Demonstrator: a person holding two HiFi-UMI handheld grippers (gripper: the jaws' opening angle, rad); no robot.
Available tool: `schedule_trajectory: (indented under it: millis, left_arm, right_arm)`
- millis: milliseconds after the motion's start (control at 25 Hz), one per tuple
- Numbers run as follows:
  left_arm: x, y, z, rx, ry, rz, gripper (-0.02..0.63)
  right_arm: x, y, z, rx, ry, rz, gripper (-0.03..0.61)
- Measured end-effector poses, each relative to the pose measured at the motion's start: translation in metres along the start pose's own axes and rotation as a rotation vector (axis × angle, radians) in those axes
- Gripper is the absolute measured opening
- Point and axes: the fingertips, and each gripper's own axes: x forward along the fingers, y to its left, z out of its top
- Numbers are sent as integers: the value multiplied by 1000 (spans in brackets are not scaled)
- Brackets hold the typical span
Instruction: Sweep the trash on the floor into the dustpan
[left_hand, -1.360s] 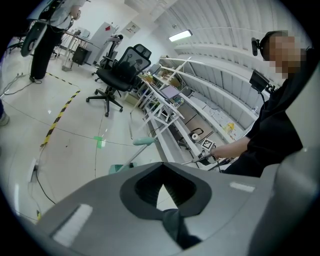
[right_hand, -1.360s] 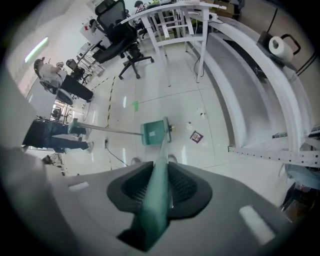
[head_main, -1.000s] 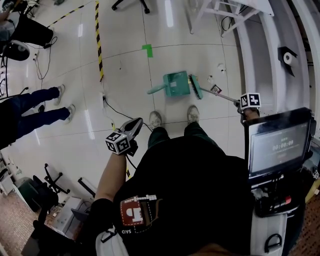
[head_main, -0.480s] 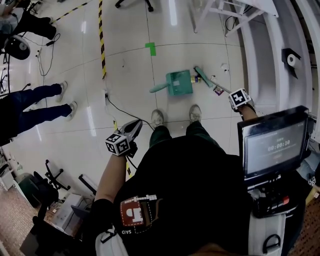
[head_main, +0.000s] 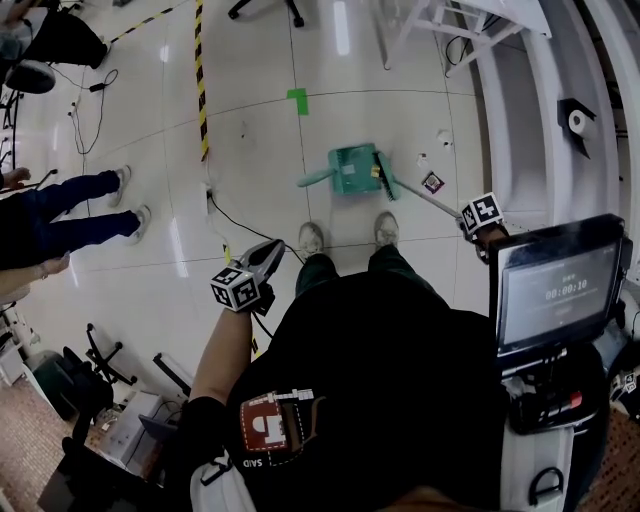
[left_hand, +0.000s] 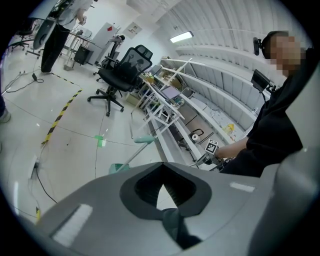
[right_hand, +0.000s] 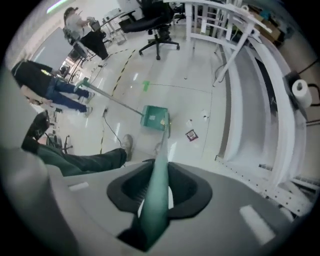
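A green dustpan (head_main: 350, 167) (right_hand: 154, 117) lies on the white floor ahead of my shoes, its long handle (right_hand: 107, 97) rising to the left. The green broom head (head_main: 386, 173) rests against the dustpan's right side, with a small yellow scrap (head_main: 375, 171) at the mouth. My right gripper (head_main: 464, 206) (right_hand: 159, 176) is shut on the broom handle (right_hand: 156, 200). A square wrapper (head_main: 432, 182) (right_hand: 191, 134) and white bits (head_main: 443, 136) lie right of the broom. My left gripper (head_main: 270, 248) (left_hand: 162, 187) hangs shut and holds nothing, well short of the dustpan.
My shoes (head_main: 311, 238) stand just behind the dustpan. A bystander's legs (head_main: 70, 212) are at the left, near a cable (head_main: 232, 217) and yellow-black tape (head_main: 198, 80). White racking (head_main: 520, 90) lines the right side. An office chair (left_hand: 122, 75) stands farther off.
The broom head swung out to the right of the dustpan, then came back against its mouth. A yellow scrap now lies at the mouth. The left gripper stayed put.
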Motion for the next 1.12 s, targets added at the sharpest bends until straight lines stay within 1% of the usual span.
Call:
schedule_trajectory:
  millis: [80, 160, 280, 400, 520, 600, 680, 800, 880, 1040, 1120]
  left_arm:
    - [1, 1, 0, 0, 0, -1, -3]
    - [3, 2, 1, 1, -3, 0, -5]
    - [4, 4, 1, -2, -10, -1, -5]
    - [5, 3, 1, -7, -17, -3, -3]
    - [6, 1, -2, -10, -12, -3, -3]
    - [5, -1, -3, -10, -9, -5, -5]
    - [4, -1, -3, -12, -8, -4, -5]
    - [1, 2, -4, -14, -7, 4, -5]
    - [1, 3, -3, -12, -7, 7, -5]
    - [3, 4, 1, -6, -10, 4, -3]
    - [4, 5, 3, -4, -8, 4, -3]
  right_arm:
    - [-7, -11, 2, 77, -38, 18, 89]
    - [-15, -23, 6, 126, -67, 16, 89]
    - [-24, -39, 4, 133, -79, -16, 89]
    - [-28, -50, -4, 162, -84, -51, 89]
    - [-20, -46, -7, 182, -67, -76, 89]
    - [-11, -36, -5, 174, -49, -91, 89]
    - [-3, -18, 0, 153, -39, -69, 89]
    - [4, 13, 12, 134, -55, 17, 89]
    - [2, 22, 18, 112, -73, 53, 89]
    - [-11, 12, 20, 121, -113, 73, 89]
    - [-18, 3, 15, 125, -115, 58, 89]
